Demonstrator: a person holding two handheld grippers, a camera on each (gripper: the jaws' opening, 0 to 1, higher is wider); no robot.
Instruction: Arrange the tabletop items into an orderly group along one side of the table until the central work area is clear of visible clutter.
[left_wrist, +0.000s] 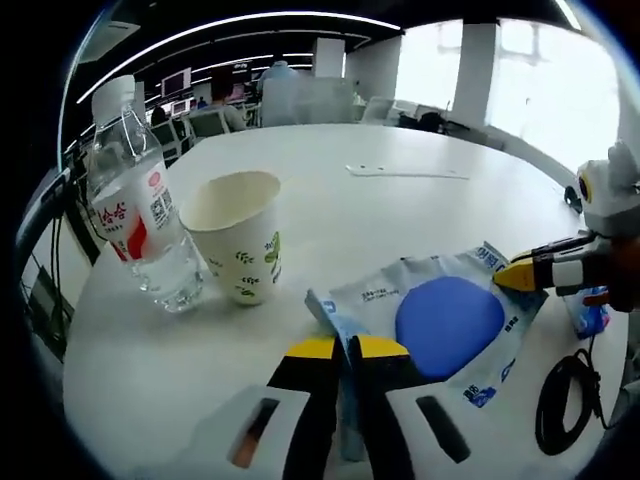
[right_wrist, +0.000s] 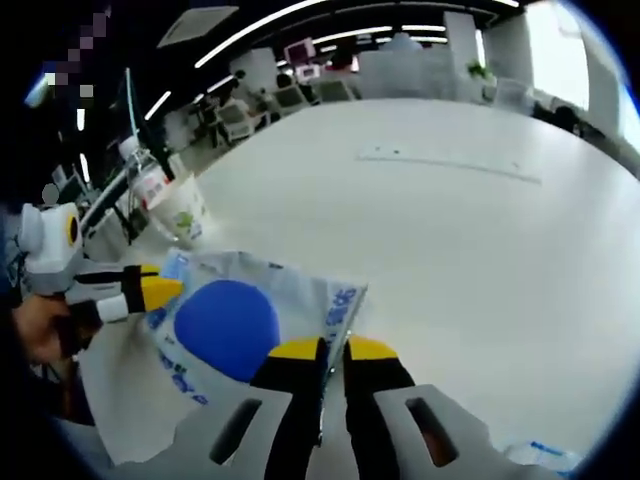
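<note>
As both tools pinch it, we log one wipes pack held from opposite ends.
Wipes pack (left_wrist: 440, 320): flat on the white tabletop (left_wrist: 400, 210), blue oval lid up, print too small to read; its near corner is hidden behind the jaws.
Left tool (left_wrist: 347, 348): jaws together, clamped on the pack's near edge.
Right tool (right_wrist: 333, 350): jaws together on the pack's other edge; we see it entering the left gripper view at the right side.
Bottle (left_wrist: 135, 205): clear, upright, red-white label, cap cut by the rim.
Paper cup (left_wrist: 238, 235): upright, just beside the bottle, contact unclear.
Black cable (left_wrist: 565, 395): looped near the tabletop edge, partly cut off.
Background: office desks, blurred.
</note>
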